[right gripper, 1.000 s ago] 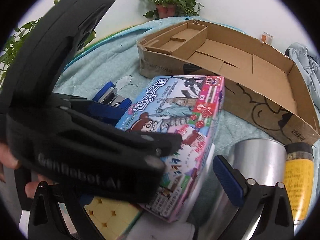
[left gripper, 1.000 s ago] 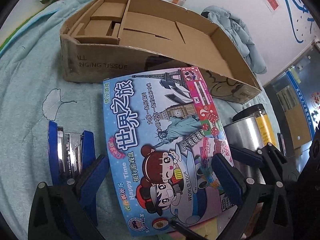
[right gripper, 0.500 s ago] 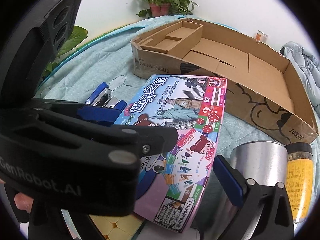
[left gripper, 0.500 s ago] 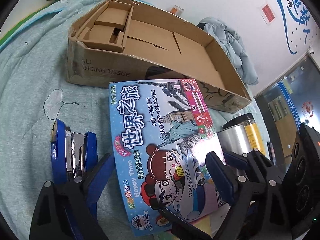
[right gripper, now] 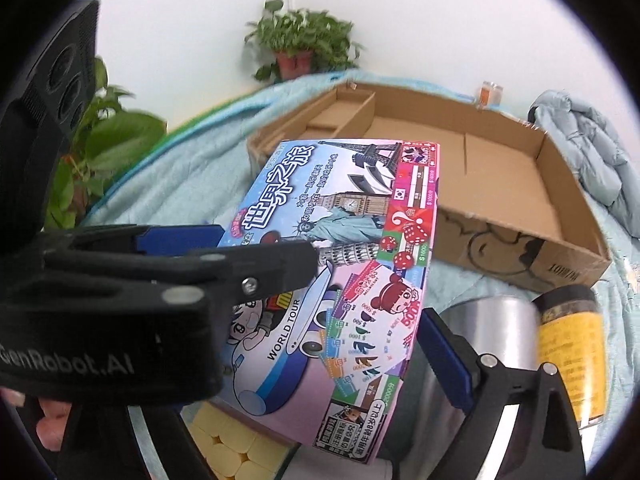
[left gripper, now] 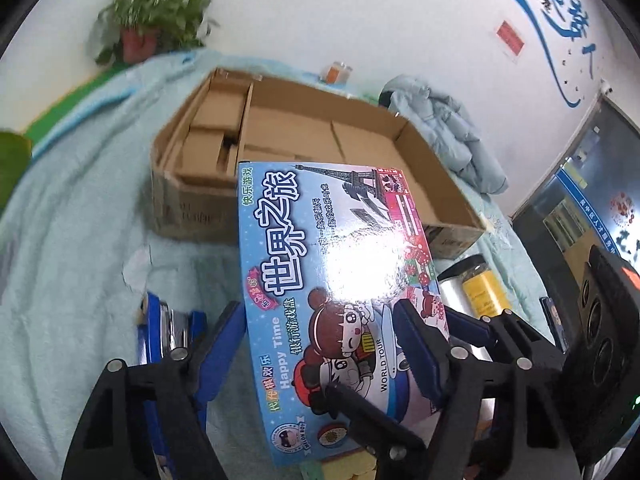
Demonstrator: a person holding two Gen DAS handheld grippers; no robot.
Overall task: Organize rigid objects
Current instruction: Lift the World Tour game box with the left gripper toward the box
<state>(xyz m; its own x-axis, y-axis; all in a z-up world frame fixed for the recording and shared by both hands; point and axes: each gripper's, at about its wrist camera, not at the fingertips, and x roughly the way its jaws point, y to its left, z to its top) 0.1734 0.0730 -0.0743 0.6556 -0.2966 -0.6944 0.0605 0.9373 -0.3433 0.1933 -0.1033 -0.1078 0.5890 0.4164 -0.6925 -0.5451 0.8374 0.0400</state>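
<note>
A colourful board-game box [left gripper: 320, 280] hangs tilted above the teal blanket, its far end in front of the cardboard box [left gripper: 440, 184]. My left gripper [left gripper: 324, 332] grips its near part. The jaws are closing, and the blue pads [left gripper: 416, 344] press on both long sides. In the right wrist view the game box [right gripper: 360, 280] lies between the jaws of my right gripper [right gripper: 316, 320], which are closing. Its right pad [right gripper: 440, 356] stands just off the pink side. Its left finger is hidden behind the left gripper's housing [right gripper: 100, 320].
A blue stapler [left gripper: 168, 328] lies left of the game box. A steel cup [right gripper: 488, 332] and a yellow-labelled jar [right gripper: 568, 352] stand to its right. Under its near end is a yellow cube [right gripper: 236, 448]. A pale jacket [left gripper: 452, 128] and potted plants [right gripper: 300, 44] sit behind.
The game box has risen off the blanket with my left gripper, and its far end now overlaps the cardboard box. The left jaws have narrowed onto it. Both views have tipped upward.
</note>
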